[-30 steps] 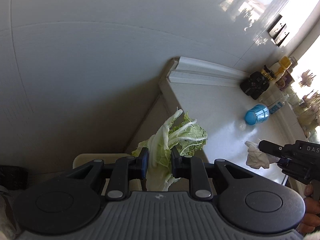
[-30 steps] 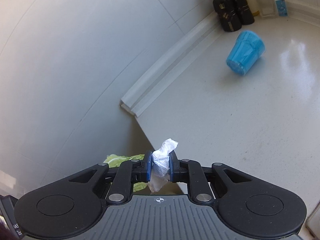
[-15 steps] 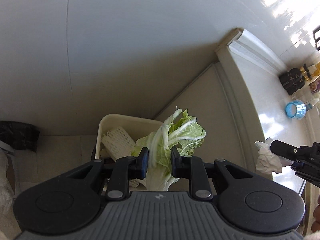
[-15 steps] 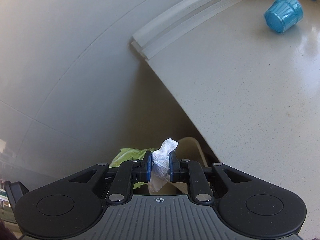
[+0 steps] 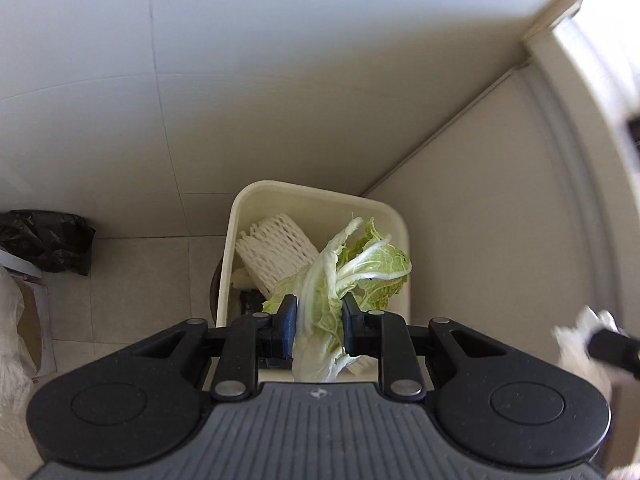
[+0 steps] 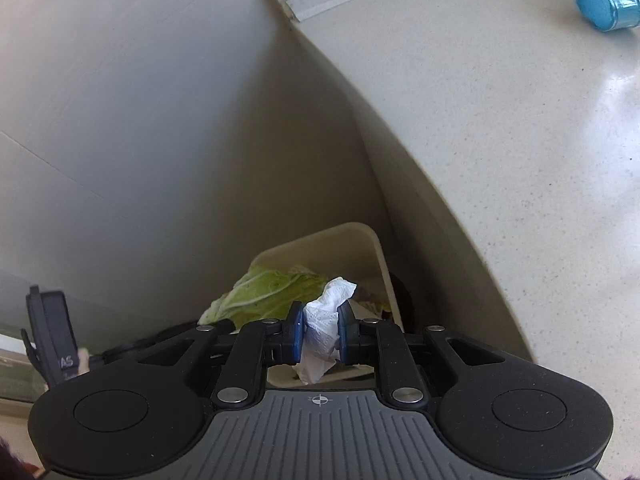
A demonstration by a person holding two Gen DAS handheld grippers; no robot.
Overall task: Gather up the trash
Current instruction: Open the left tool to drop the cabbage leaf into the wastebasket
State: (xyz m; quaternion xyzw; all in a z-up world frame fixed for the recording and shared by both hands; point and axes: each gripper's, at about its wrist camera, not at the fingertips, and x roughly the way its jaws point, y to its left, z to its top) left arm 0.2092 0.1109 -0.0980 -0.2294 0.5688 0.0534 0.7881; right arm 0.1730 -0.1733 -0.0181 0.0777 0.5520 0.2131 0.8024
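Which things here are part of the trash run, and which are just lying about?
In the job:
- pale green cabbage leaves, held in left tongs
- crumpled white tissue, held in right tongs
- cream rectangular plastic bin
- white foam fruit net, in the bin

Lying about:
- blue plastic cup, on its side on the counter
- black plastic bag on the floor

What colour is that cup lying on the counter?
The cup is bright blue, seen best in the right wrist view, top right corner.

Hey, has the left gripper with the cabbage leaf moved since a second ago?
Yes. The left gripper has dropped toward the cream bin, now holding the cabbage leaf above it.
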